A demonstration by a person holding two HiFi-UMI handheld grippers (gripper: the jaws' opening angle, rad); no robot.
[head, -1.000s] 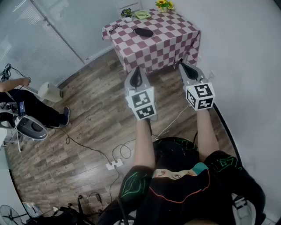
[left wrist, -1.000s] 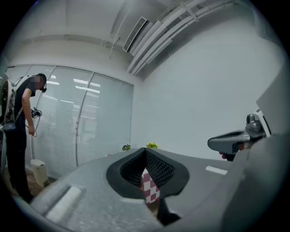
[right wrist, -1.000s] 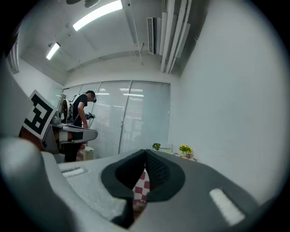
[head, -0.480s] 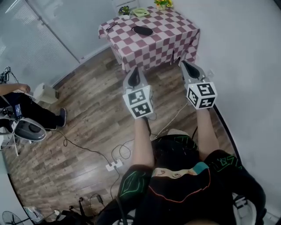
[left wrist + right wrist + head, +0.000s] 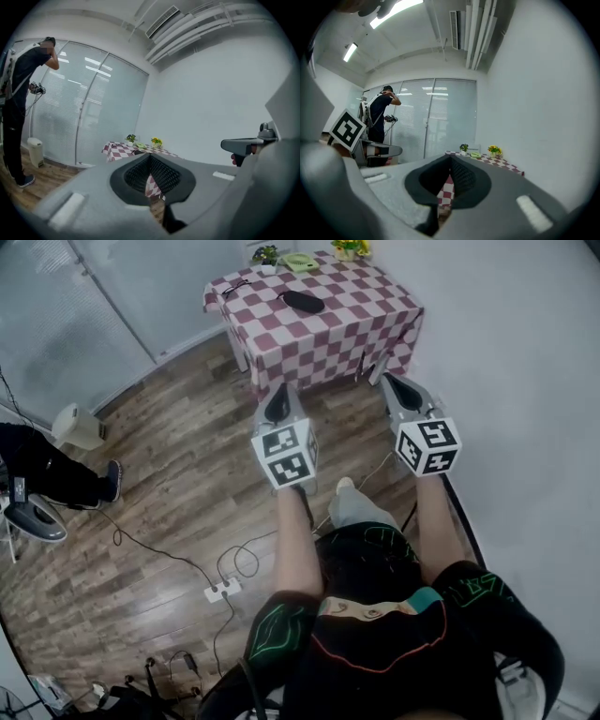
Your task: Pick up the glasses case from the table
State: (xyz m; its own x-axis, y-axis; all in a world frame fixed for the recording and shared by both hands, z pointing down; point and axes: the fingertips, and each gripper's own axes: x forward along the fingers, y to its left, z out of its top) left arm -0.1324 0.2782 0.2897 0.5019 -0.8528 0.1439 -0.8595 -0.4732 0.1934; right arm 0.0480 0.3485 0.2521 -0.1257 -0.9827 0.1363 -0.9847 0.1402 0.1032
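Note:
The black oval glasses case (image 5: 303, 302) lies on the table with the red and white checked cloth (image 5: 361, 320), far ahead of both grippers. My left gripper (image 5: 279, 390) and right gripper (image 5: 389, 381) are held side by side over the wooden floor, short of the table's near edge, pointing at it. Both have their jaws together with nothing between them. The table (image 5: 117, 149) shows small beyond the shut left gripper (image 5: 150, 157). In the right gripper view the right gripper (image 5: 451, 161) is shut too, with the table (image 5: 501, 161) behind it.
On the table also lie a pair of glasses (image 5: 234, 287), a green dish (image 5: 300, 261), a small plant (image 5: 267, 254) and yellow flowers (image 5: 349, 247). A person (image 5: 37, 465) and a white bin (image 5: 77, 426) are at left. A power strip (image 5: 218, 590) with cables lies on the floor. A white wall runs along the right.
The table has come lower and nearer in the head view. My left gripper has sunk and shifted a little left; the right one has hardly moved. A foot now shows ahead.

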